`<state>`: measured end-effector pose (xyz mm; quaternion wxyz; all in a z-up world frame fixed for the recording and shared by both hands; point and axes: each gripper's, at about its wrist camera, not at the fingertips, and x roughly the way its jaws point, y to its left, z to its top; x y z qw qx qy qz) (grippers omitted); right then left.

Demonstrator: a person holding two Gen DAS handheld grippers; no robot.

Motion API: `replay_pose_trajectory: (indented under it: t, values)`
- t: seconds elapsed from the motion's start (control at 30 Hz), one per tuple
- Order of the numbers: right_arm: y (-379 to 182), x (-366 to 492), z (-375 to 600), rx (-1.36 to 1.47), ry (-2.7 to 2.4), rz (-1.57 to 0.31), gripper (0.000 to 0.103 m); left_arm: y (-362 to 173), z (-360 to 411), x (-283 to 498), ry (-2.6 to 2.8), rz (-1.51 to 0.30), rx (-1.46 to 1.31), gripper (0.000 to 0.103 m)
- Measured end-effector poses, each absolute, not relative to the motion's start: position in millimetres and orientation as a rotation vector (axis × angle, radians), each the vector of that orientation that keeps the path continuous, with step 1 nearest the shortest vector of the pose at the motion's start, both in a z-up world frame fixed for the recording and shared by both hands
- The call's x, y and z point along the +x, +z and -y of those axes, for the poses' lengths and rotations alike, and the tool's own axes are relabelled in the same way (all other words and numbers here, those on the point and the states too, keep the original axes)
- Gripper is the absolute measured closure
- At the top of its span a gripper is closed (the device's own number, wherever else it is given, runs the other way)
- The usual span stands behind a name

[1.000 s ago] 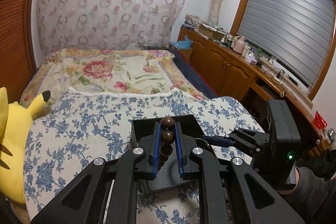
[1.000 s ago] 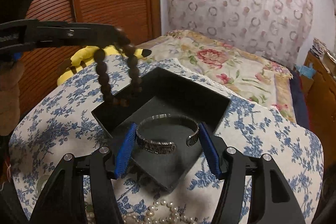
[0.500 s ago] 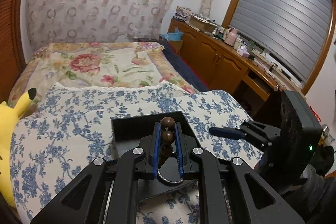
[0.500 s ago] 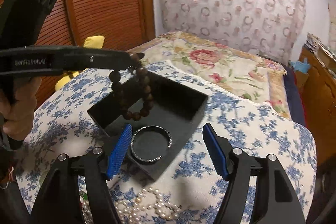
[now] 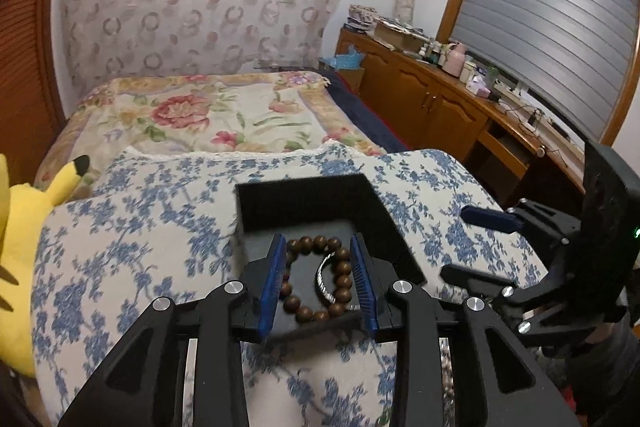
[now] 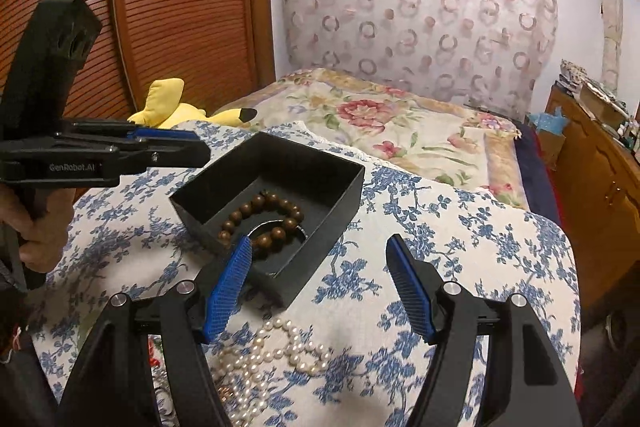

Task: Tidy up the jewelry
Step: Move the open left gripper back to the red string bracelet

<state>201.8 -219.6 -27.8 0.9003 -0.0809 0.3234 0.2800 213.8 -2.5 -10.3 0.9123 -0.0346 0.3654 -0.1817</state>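
A black open box [image 5: 372, 211] [image 6: 344, 187] sits on the blue-flowered cloth. A brown wooden bead bracelet [image 5: 340, 267] [image 6: 256, 211] lies inside it, on top of a silver bangle [image 5: 322, 281] [image 6: 264, 225]. My left gripper [image 5: 320, 275] is open and empty, its blue pads either side of the beads, above the box. It also shows in the right wrist view [image 6: 200, 143], left of the box. My right gripper [image 6: 320, 267] is open and empty, just in front of the box. A white pearl necklace [image 6: 276, 351] lies on the cloth below it.
A yellow plush toy [image 5: 20, 227] [image 6: 180, 107] lies at the left of the cloth. A floral bedspread [image 5: 200, 111] stretches behind. A wooden cabinet [image 5: 432, 99] with clutter stands at the right. A slatted wooden door [image 6: 160, 7] is at the left.
My left gripper has opened and let go of the bead bracelet, which now lies in the box on the bangle. My right gripper has drawn back from the box, open.
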Motion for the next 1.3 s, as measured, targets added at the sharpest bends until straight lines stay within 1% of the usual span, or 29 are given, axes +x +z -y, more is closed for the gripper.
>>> replay_pose_trajectory:
  t: [0.13,0.27,0.4,0.43,0.47,0.5,0.57,0.8,0.83,0.93,1.07,1.2,1.27,1.3]
  values:
    - [-25,182,222,-0.156,0.571,-0.653,0.031,-13,-5,189,-0.346,-0.740,-0.066,0.069]
    - [-26,160,222,-0.148,0.565,-0.643,0.031,-19,-11,162,-0.317,-0.734,-0.055,0.061]
    - [-31,139,223,-0.141,0.564,-0.645,0.031,-29,-15,132,-0.283,-0.740,-0.038,0.059]
    - [-34,133,223,-0.139,0.568,-0.650,0.031,-32,-17,128,-0.281,-0.743,-0.040,0.055]
    - [-36,127,224,-0.138,0.569,-0.652,0.031,-36,-18,120,-0.276,-0.747,-0.042,0.050]
    - [-39,123,224,-0.138,0.571,-0.655,0.031,-39,-19,113,-0.269,-0.749,-0.039,0.048]
    - [-45,112,226,-0.134,0.576,-0.666,0.034,-46,-19,104,-0.256,-0.759,-0.029,0.048]
    - [-72,90,231,-0.124,0.561,-0.730,0.036,-70,-19,81,-0.278,-0.818,-0.052,0.047]
    - [-77,88,232,-0.123,0.559,-0.740,0.036,-73,-18,79,-0.287,-0.823,-0.055,0.048]
    - [-84,82,233,-0.113,0.552,-0.756,0.037,-77,-15,77,-0.314,-0.839,-0.069,0.061]
    - [-87,74,234,-0.104,0.559,-0.758,0.037,-81,-9,81,-0.334,-0.868,-0.068,0.072]
    - [-89,74,234,-0.098,0.569,-0.755,0.037,-86,-6,87,-0.340,-0.890,-0.073,0.075]
    - [-89,74,233,-0.096,0.574,-0.755,0.037,-89,-4,91,-0.341,-0.907,-0.084,0.078]
    - [-89,73,233,-0.096,0.573,-0.752,0.037,-90,-4,93,-0.345,-0.911,-0.090,0.079]
